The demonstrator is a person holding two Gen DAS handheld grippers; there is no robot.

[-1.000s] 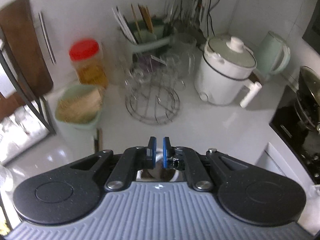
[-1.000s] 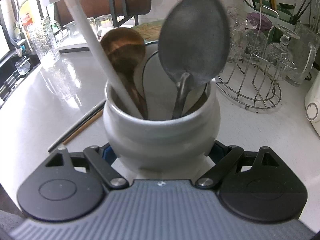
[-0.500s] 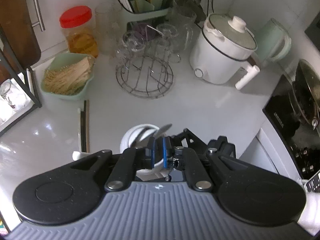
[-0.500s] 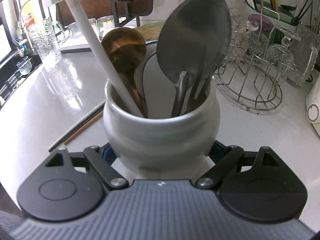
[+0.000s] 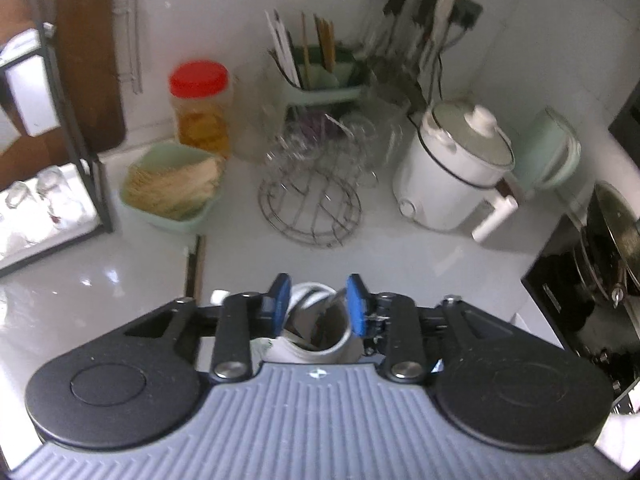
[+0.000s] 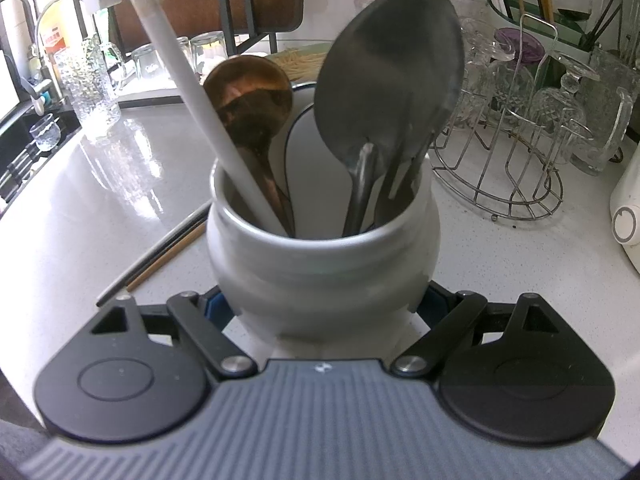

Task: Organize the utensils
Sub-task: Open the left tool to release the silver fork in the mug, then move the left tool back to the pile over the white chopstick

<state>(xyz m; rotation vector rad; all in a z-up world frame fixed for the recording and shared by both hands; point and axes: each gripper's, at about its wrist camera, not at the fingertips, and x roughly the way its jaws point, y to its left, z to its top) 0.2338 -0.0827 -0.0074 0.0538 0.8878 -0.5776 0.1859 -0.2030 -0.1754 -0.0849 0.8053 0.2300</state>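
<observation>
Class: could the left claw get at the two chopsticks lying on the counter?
Probably yes. The left claw is open and empty, and the chopsticks lie uncovered beside the crock.

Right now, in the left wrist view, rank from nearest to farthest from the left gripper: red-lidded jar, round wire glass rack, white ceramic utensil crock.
1. White ceramic utensil crock, just beneath the left gripper.
2. Round wire glass rack, mid-counter ahead.
3. Red-lidded jar, back left by the wall.

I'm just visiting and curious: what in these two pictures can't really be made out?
- Crock base, right view: hidden behind the right tool.
- White handle, right view: top cut off by the edge.
- Hanging utensils, left view: blurred.
- Crock contents, left view: mostly hidden by the left tool.
</observation>
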